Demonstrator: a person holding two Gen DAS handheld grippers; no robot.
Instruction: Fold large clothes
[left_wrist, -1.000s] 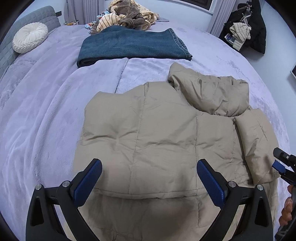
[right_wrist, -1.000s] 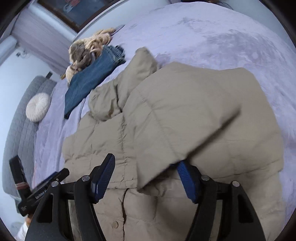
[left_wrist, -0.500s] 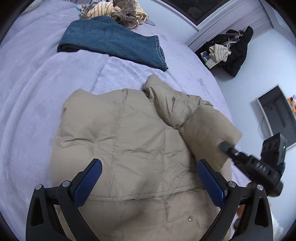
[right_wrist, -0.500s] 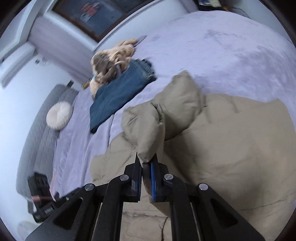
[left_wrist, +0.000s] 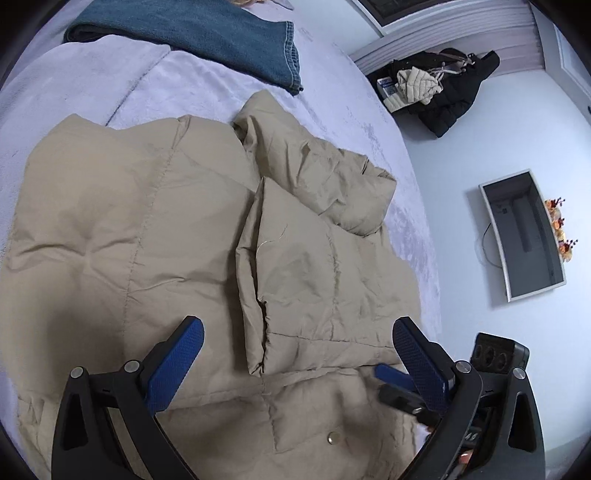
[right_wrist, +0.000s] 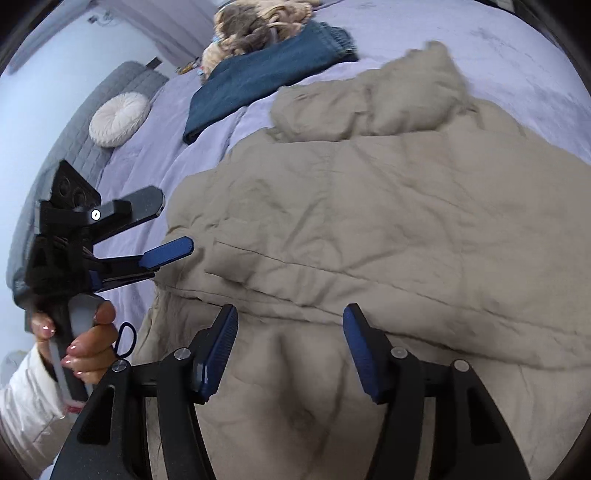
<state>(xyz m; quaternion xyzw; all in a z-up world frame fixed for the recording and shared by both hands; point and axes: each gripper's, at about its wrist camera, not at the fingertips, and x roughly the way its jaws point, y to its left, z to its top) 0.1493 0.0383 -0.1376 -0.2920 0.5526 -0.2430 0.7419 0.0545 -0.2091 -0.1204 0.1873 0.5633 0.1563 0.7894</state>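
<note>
Here the tan padded jacket (left_wrist: 155, 236) lies spread across the lilac bed (left_wrist: 140, 77), filling the near half of both views. Its sleeve (left_wrist: 314, 280) is laid over the body on the right side, and the hood (left_wrist: 317, 173) sits rumpled at the far end. My left gripper (left_wrist: 295, 365) hovers over the near hem with its fingers (left_wrist: 173, 365) spread wide, nothing between them and no cloth touched. My right gripper (right_wrist: 291, 350) is above the jacket's near edge too; its fingers (right_wrist: 218, 350) are opening, with only loose fabric below and nothing pinched. In the right wrist view my left hand (right_wrist: 88, 350), in a white sleeve (right_wrist: 26, 391), grips the handle of the other tool at the left edge of the jacket. Farther off on the bed lie folded jeans (left_wrist: 207, 37), beyond them a heap of clothes (right_wrist: 255, 26), and at the far left a round white cushion (right_wrist: 120, 118) near the grey headboard (right_wrist: 77, 147). A dark coat (left_wrist: 447, 96) lies on the floor to the right.
</note>
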